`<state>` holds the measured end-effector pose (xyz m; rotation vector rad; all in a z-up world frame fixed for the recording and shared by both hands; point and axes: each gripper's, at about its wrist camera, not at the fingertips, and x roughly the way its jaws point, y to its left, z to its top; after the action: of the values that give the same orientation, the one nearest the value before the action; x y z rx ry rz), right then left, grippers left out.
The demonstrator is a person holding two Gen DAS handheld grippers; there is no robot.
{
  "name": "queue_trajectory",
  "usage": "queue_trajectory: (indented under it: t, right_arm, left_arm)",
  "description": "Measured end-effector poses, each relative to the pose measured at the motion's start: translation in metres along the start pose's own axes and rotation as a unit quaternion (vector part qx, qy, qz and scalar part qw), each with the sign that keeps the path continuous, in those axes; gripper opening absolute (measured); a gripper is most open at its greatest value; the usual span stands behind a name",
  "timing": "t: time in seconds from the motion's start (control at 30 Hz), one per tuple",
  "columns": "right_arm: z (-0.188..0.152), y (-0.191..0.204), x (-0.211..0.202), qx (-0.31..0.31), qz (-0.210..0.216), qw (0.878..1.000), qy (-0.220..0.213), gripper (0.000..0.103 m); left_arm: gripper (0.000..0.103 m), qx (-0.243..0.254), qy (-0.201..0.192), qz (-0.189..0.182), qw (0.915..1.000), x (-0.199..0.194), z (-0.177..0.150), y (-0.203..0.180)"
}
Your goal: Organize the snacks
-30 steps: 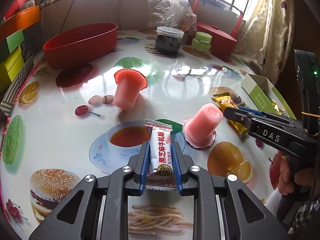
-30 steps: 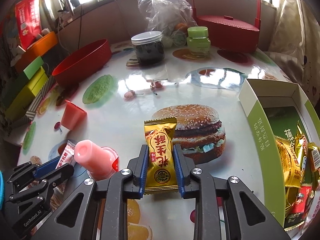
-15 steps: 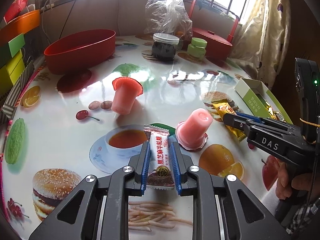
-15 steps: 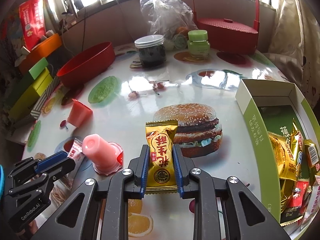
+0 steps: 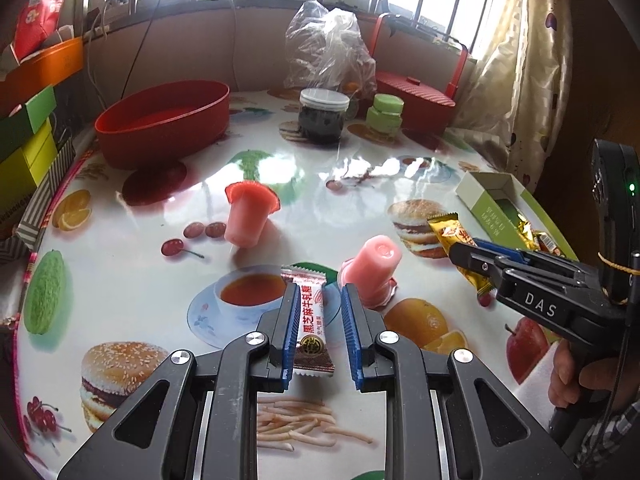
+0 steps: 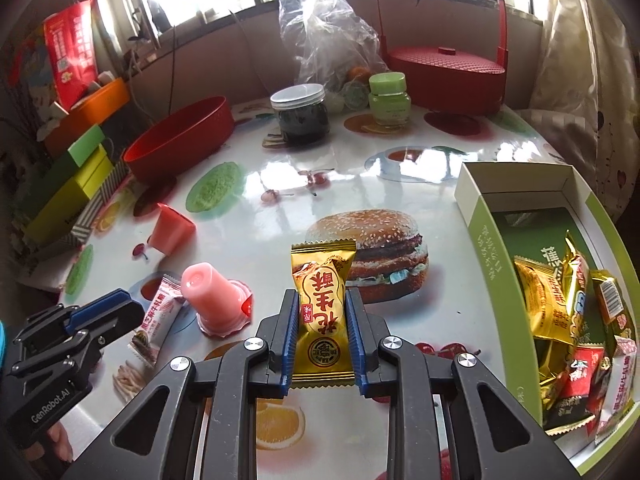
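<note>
My left gripper (image 5: 319,294) is open; its jaws have parted and the pink-and-white sesame candy packet (image 5: 311,322) leans on the left pad with a gap to the right one. My right gripper (image 6: 322,300) is shut on a gold peanut-candy packet (image 6: 322,312), held above the table; the packet also shows in the left wrist view (image 5: 456,246). A green-and-white open box (image 6: 486,258) with several gold and red snack packets lies to the right. One pink jelly cup (image 5: 370,270) stands upside down by the left gripper; another (image 5: 247,218) stands further back.
A red oval tub (image 5: 162,122) stands at the back left. A dark jar (image 5: 323,116), a green jar (image 5: 385,114), a plastic bag (image 5: 328,50) and a red lidded basket (image 6: 444,70) line the back. Coloured boxes (image 6: 68,188) sit off the left edge.
My left gripper's jaws have opened, so the sesame packet is no longer squeezed. Both grippers have risen a little. The right gripper still holds the gold packet.
</note>
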<state>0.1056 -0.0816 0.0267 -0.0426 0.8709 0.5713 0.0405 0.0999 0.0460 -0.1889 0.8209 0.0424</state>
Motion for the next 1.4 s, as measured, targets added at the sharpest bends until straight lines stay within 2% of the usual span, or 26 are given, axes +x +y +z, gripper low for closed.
queue_trajectory:
  t: [0.53, 1.4]
  right_arm:
    - [-0.007, -0.019, -0.04, 0.018, 0.002, 0.999, -0.032, 0.022]
    - [-0.018, -0.073, -0.082, 0.066, -0.03, 0.995, -0.063, 0.022]
  left_arm:
    - [0.022, 0.022, -0.03, -0.015, 0.9992, -0.022, 0.017, -0.026]
    - [0.022, 0.072, -0.029, -0.07, 0.9945, -0.011, 0.037, -0.091]
